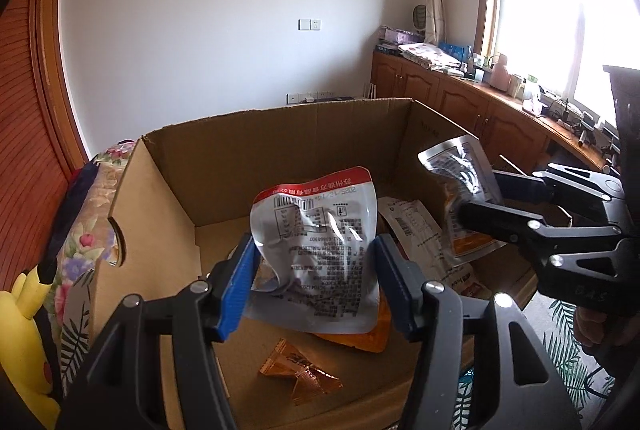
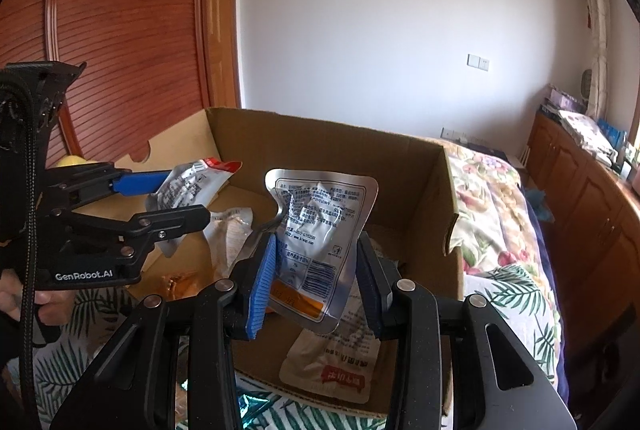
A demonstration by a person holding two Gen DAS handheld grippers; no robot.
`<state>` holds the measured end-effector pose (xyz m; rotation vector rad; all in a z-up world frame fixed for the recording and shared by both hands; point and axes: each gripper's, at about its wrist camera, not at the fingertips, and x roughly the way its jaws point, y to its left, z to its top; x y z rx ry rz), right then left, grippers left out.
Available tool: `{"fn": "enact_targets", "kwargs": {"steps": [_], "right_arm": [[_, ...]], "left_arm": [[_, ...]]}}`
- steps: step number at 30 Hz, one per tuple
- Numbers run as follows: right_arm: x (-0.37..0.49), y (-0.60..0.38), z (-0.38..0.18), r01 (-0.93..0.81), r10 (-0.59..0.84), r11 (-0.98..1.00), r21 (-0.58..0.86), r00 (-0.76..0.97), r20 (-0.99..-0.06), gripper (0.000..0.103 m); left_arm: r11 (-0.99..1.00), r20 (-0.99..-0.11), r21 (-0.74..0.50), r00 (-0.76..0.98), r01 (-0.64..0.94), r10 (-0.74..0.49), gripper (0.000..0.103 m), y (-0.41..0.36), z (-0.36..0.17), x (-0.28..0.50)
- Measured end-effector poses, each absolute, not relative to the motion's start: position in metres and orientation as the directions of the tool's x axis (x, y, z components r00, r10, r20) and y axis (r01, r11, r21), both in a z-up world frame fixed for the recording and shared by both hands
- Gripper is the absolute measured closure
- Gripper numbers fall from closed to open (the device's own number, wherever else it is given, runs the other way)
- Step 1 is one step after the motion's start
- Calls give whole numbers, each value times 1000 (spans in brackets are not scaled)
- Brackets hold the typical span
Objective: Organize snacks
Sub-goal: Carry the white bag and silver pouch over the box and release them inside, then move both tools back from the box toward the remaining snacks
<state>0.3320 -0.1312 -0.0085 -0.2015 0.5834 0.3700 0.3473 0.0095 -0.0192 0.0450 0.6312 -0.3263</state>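
**Two claws, two snack packets over the box**

Our left claw (image 1: pixel 316 270) pinches a silver packet with a red top edge (image 1: pixel 320 230) between its blue pads, jaws about half closed on the crumpled foil. Our right claw (image 2: pixel 316 278) clamps a second silver packet with an orange band (image 2: pixel 320 230), jaws narrower. Both packets hang above the open cardboard box (image 1: pixel 168 190) just ahead of the claws. Below them, on the box floor, lie a white packet (image 2: pixel 332 370) and small orange wrappers (image 1: pixel 300 374).
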Motion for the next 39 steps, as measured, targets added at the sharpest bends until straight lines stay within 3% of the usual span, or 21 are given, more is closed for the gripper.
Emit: {"fn": "enact_targets", "kwargs": {"steps": [14, 21, 39], "right_arm": [[340, -130, -17, -395, 290, 917, -53, 753, -591, 60], [331, -127, -15, -398, 292, 916, -60, 760, -581, 52], [240, -141, 7, -388, 306, 921, -36, 778, -549, 51]], "left_arm": [[951, -587, -58, 760, 304, -279, 38, 7, -22, 345], [952, -578, -39, 770, 304, -269, 37, 7, -15, 332], [945, -528, -11, 800, 327, -283, 30, 11, 18, 249]]}}
